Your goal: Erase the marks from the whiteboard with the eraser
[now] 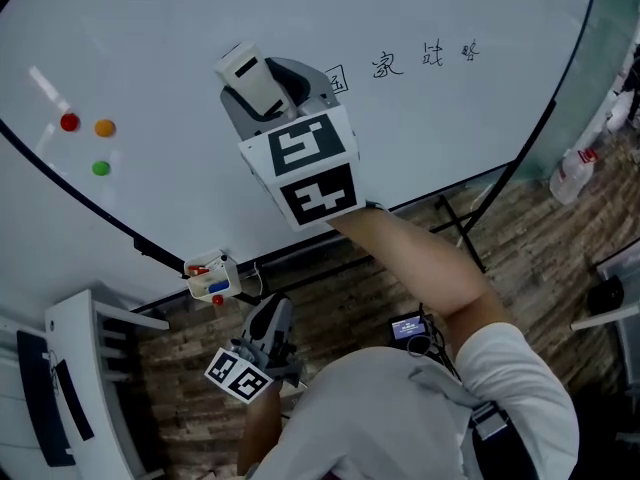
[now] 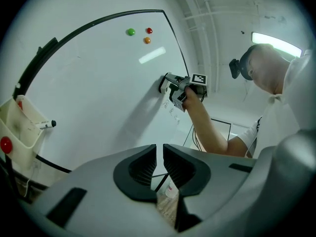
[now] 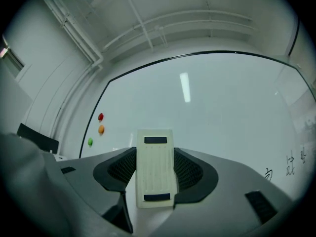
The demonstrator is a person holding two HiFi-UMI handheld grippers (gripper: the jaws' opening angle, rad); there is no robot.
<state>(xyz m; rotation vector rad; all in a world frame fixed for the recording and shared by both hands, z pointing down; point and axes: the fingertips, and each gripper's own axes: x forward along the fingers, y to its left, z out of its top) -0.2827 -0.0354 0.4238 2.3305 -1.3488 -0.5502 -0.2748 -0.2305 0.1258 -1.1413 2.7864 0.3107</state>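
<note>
Well left of your right claw (image 3: 155, 168): red magnet (image 1: 69, 122), orange magnet (image 1: 105, 127) and green magnet (image 1: 100, 168) sit on the whiteboard (image 1: 180, 28), nowhere near the writing.

Your left claw (image 2: 159, 157) hangs low, under the board's bottom edge and just beside the pen tray (image 1: 212, 276). Its jaws are nearly together, with a thin slit between them and nothing in it. It looks idle, likely parked there to keep out of the wiping path.

Your right claw is raised to the board. Its jaws are clamped on the long sides of the eraser (image 3: 156, 154), which stands lengthwise between them and sticks out past the tips. That probably lets the eraser meet the board before the jaws do. In the left gripper view the eraser looks pressed to the surface, but contact can't be confirmed.

The marks (image 1: 425, 58) are a row of handwritten characters to the right of this claw, and the nearest one is just beside the claw body. None look wiped yet. The sweep likely needs to run rightward along the row, with the eraser kept flat.
</note>
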